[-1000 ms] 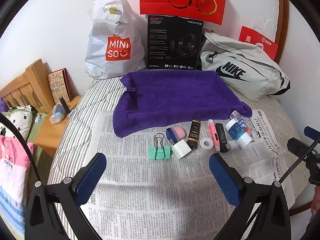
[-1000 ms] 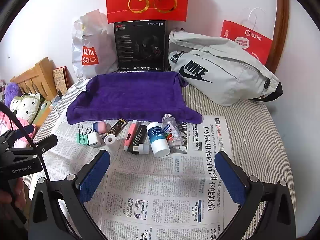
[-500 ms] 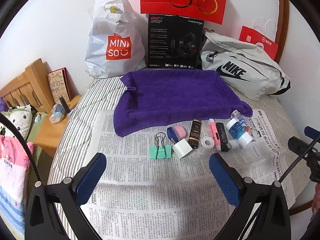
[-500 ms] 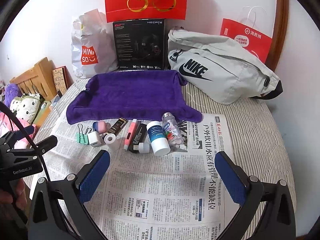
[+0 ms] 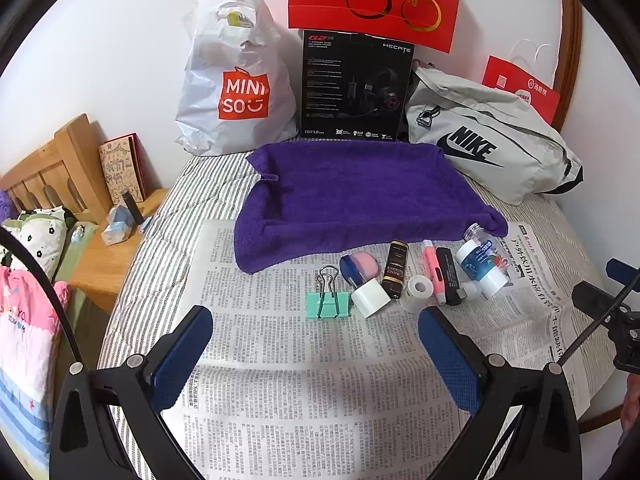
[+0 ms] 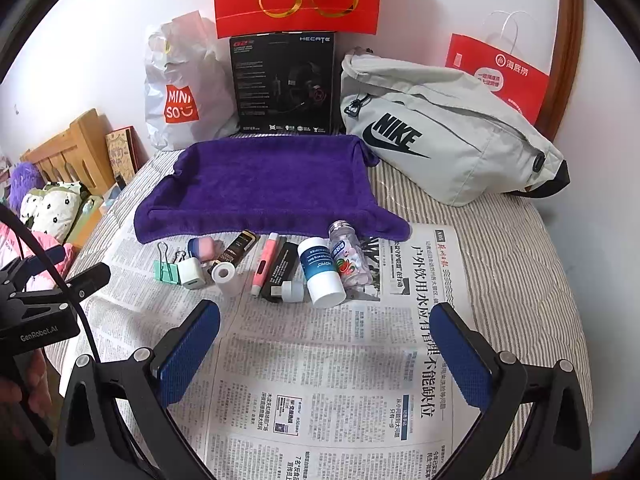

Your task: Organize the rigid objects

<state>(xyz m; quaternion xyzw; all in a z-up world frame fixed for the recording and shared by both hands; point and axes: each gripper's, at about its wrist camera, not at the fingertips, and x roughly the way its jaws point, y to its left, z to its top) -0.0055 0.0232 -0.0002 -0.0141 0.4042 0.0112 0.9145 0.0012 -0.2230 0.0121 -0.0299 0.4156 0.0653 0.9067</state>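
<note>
Hovering: both claws hang above the newspaper, neither touching any object.
Left claw (image 5: 316,354): spread wide and empty, facing the mint-green metal binder clip (image 5: 328,304).
Right claw (image 6: 326,346): released, empty, facing the white plastic bottle with a blue label (image 6: 321,274).
Just changed: over the last second almost nothing; the views crept slightly, and no object has shifted.
Meaning for the task: my reading is that sorting has not begun; this is the approach before a first pick.
Objects' place: a row on the printed newspaper sheet (image 6: 320,380), just in front of the purple terry towel (image 6: 264,184), on the striped bed.
Row, left to right: binder clip, white cube-shaped charger plug (image 5: 370,298), pink-and-blue rounded case (image 5: 360,266), black-and-gold tube (image 5: 396,268), small white tape roll (image 5: 418,290), pink marker pen (image 5: 432,270), black stick-shaped item (image 5: 448,274), white bottle, clear bottle of pink-and-white tablets (image 6: 350,258).
Towel: bare; probably the destination, though that is a guess.
</note>
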